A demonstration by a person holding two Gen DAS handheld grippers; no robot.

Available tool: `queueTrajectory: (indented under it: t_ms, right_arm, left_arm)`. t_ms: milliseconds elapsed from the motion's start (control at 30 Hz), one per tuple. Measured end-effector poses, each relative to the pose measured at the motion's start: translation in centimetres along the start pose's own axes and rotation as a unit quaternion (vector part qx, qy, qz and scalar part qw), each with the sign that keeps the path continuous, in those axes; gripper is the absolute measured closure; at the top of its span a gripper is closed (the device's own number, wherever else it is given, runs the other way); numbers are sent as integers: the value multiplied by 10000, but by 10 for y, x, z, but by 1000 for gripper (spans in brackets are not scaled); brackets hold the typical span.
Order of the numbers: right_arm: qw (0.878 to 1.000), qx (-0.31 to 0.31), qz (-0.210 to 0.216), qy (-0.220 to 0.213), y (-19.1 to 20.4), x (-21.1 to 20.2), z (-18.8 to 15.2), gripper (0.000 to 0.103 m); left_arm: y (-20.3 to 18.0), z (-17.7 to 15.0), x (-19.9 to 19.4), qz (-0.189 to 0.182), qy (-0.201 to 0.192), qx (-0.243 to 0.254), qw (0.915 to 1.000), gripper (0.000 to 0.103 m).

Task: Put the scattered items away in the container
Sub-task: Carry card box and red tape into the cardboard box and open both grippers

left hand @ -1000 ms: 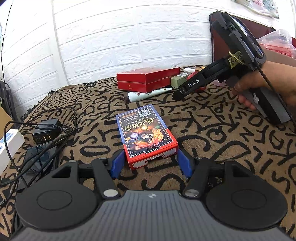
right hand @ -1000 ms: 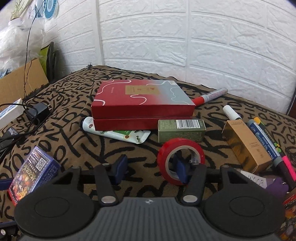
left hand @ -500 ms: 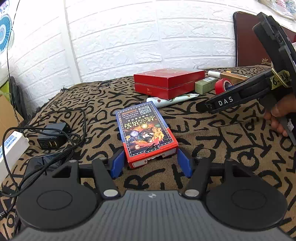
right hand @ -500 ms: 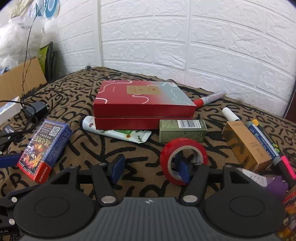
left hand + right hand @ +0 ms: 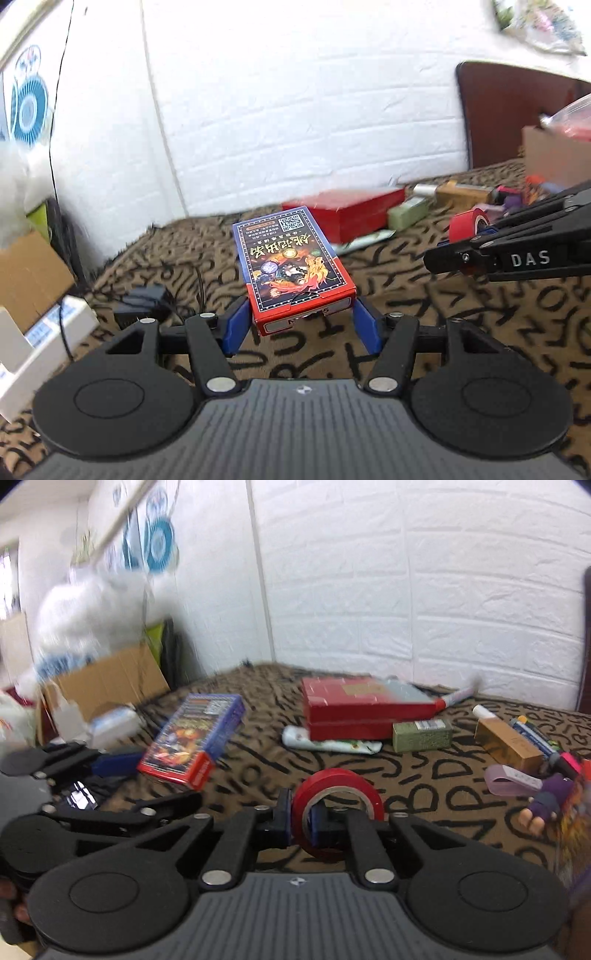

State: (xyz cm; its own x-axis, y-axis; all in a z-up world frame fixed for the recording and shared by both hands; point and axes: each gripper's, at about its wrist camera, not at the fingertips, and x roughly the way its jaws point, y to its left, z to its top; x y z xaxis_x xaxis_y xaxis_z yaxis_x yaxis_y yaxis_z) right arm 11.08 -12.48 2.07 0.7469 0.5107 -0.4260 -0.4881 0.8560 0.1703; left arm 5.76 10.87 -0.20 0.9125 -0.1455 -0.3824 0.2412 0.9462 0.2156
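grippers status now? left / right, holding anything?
Left gripper: shut on the card box, held above the cloth.
Right gripper: shut on the red tape roll, pinching its wall.

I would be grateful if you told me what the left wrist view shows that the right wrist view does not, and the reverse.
Only the left wrist view shows the black power adapter with its cable and the brown chair back. Only the right wrist view shows the red-capped white marker, the lilac strap and the purple toy figure. Both show the blue-and-red card box between the left gripper fingers, the red tape roll pinched by the right gripper, and the flat red gift box.
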Motion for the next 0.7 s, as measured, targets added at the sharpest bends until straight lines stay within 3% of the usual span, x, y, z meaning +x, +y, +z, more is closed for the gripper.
queueTrajectory:
  t_ms: [133,300,467,700]
  right_arm:
    - [9994,36,30,-337,14,-36,7,93]
    - [9954,-90,-238,-922,13,-98,27,93]
    - [9851,-58,-1001,-1400,-22,-162,41,93]
    - [9593,279,-2322,-1581,-104,-226,35,93]
  left_arm:
    - [-3,13,-25,-81,-272,48,9996,43]
    - [-27,47,-53,-481,-734,236,9959,43]
    - [-77,85,-69,-1201,-1143,443,9852,43]
    - [-159,141,-55,-2026,-1555,922,9624,43]
